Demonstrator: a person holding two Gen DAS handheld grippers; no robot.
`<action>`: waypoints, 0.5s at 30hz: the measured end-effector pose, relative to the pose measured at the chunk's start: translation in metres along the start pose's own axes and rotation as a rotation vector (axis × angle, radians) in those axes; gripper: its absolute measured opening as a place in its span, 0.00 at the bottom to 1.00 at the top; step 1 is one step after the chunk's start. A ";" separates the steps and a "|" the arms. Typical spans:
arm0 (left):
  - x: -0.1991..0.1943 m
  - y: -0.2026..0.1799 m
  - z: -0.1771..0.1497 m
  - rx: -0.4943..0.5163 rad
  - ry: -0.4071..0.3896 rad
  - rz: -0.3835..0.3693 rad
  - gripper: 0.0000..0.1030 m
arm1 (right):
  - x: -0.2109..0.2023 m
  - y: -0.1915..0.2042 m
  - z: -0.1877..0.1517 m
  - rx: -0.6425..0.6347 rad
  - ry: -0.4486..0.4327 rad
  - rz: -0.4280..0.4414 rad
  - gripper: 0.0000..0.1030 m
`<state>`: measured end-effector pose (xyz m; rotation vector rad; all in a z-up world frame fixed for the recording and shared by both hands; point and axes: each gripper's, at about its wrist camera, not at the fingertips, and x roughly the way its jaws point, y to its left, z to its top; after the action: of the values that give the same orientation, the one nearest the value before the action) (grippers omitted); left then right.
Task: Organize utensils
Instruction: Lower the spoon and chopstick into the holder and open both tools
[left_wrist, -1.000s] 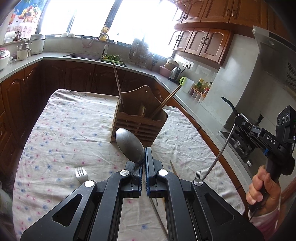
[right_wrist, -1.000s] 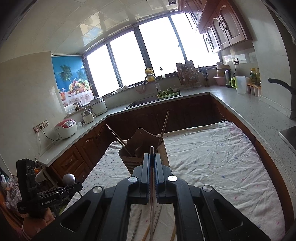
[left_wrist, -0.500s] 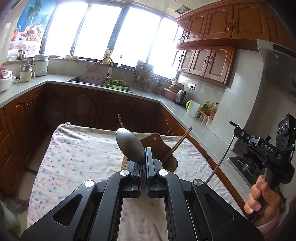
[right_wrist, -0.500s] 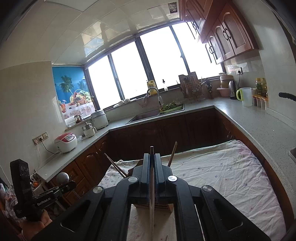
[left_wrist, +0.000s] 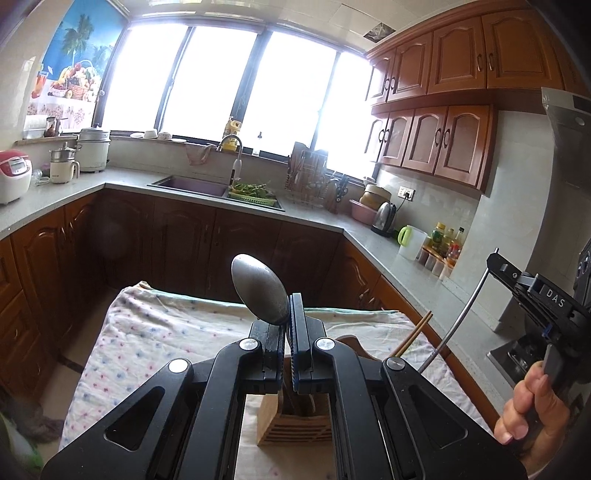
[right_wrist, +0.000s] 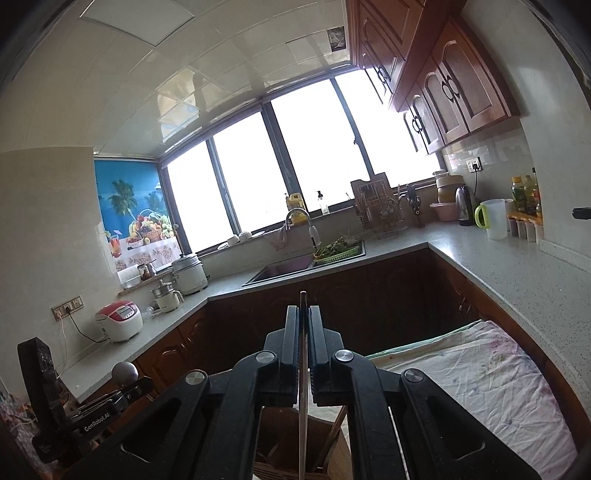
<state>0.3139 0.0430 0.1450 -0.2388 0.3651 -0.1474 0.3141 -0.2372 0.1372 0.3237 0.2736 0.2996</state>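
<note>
Left gripper was clamped on a stiff, slick metal spoon at the neck, right gripper on a thin rod, probably a fork handle, both above the wooden holder on the table.

The left gripper hides the spoon handle and most of the wooden holder.

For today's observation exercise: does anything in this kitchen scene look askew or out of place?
Mostly no. The chopsticks lean slanted out of the wooden holder on the cloth-covered table rather than standing upright. Nothing looks spilled or damaged.
</note>
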 end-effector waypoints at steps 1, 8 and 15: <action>0.005 0.001 -0.002 -0.001 0.002 0.009 0.02 | 0.004 -0.001 -0.002 -0.001 -0.003 -0.004 0.04; 0.032 0.010 -0.026 -0.029 0.020 0.028 0.02 | 0.022 -0.013 -0.030 0.014 -0.015 -0.029 0.04; 0.054 0.012 -0.052 -0.034 0.054 0.040 0.02 | 0.034 -0.023 -0.058 0.062 0.019 -0.044 0.04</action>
<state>0.3458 0.0338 0.0768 -0.2618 0.4261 -0.1089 0.3328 -0.2314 0.0687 0.3757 0.3088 0.2510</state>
